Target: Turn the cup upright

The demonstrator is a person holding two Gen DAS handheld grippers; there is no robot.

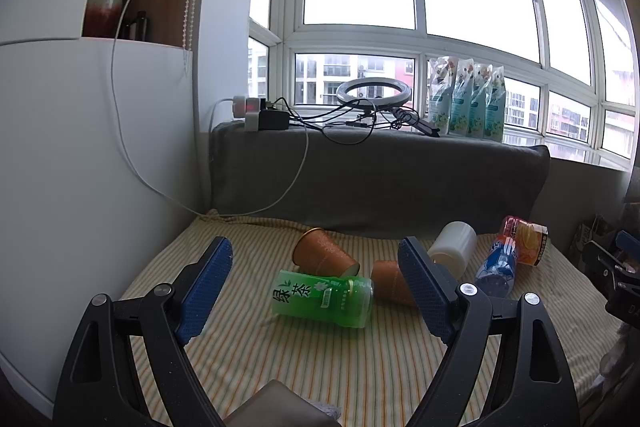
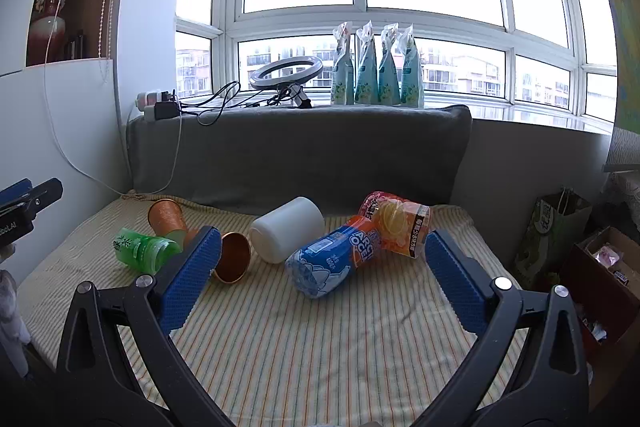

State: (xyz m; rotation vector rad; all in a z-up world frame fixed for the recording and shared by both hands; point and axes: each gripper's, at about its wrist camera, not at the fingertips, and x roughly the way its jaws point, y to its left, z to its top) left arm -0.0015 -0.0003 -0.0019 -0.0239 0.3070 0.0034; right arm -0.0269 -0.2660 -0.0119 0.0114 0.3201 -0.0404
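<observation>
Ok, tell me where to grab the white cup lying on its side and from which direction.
Grip the white cup across its round side wall, near mid-length. It lies on its side on the striped cloth, so probably come from above with the open right gripper, one finger on each side. The blue bottle crowds its right.

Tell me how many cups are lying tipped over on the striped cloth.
6, all on their sides: green cup far left, two copper cups beside it, white cup in the middle, blue cup and orange-pink cup right.
</observation>
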